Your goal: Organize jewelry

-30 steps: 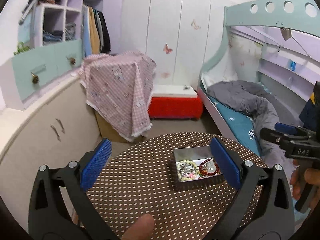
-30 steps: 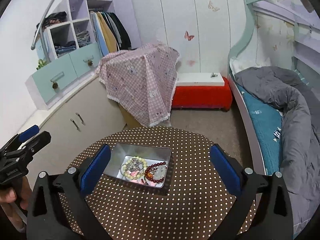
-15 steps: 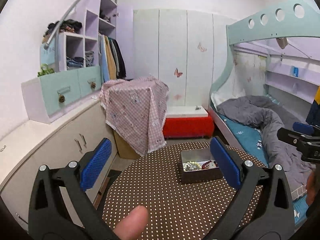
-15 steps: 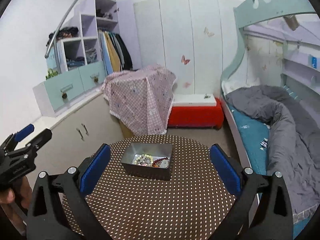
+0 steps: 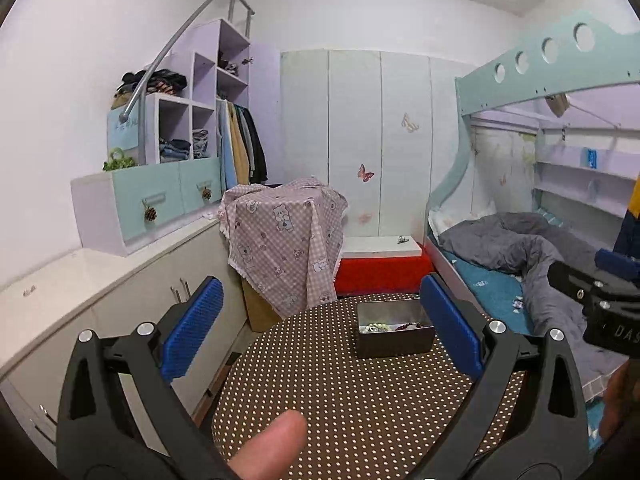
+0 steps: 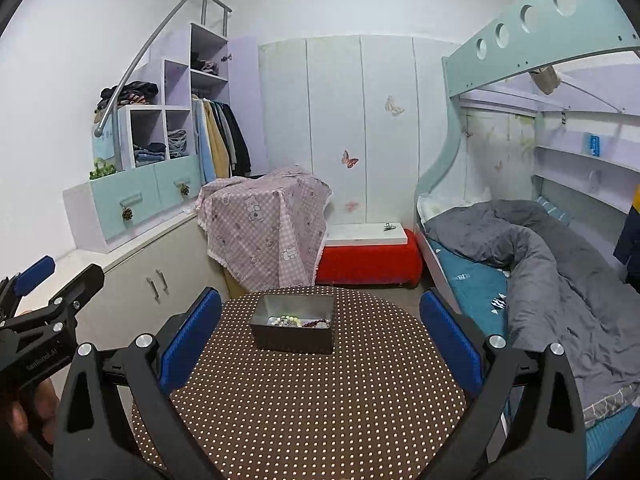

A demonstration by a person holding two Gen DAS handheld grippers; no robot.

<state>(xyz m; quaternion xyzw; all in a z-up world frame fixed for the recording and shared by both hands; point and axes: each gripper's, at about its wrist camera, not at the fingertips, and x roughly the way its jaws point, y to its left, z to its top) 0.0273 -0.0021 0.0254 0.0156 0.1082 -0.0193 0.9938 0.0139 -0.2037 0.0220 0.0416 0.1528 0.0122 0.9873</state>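
A grey metal tin (image 5: 394, 334) stands on the far part of a round table with a brown white-dotted cloth (image 5: 352, 396). The tin (image 6: 294, 328) holds bead bracelets (image 6: 298, 322), pale and dark red ones, just visible over its front wall. My left gripper (image 5: 320, 328) is open and empty, held back above the table's near left. My right gripper (image 6: 320, 330) is open and empty, held back above the near edge. Each gripper shows at the side of the other's view.
A pink checked cloth (image 6: 264, 228) covers a box behind the table. A red bench (image 6: 368, 258) stands at the back. A bunk bed with a grey quilt (image 6: 540, 256) is at the right. Low cabinets (image 5: 120, 300) run along the left.
Both grippers have drawn back and tilted up from the tin. The tin now looks smaller and farther away. Both stay open and empty.
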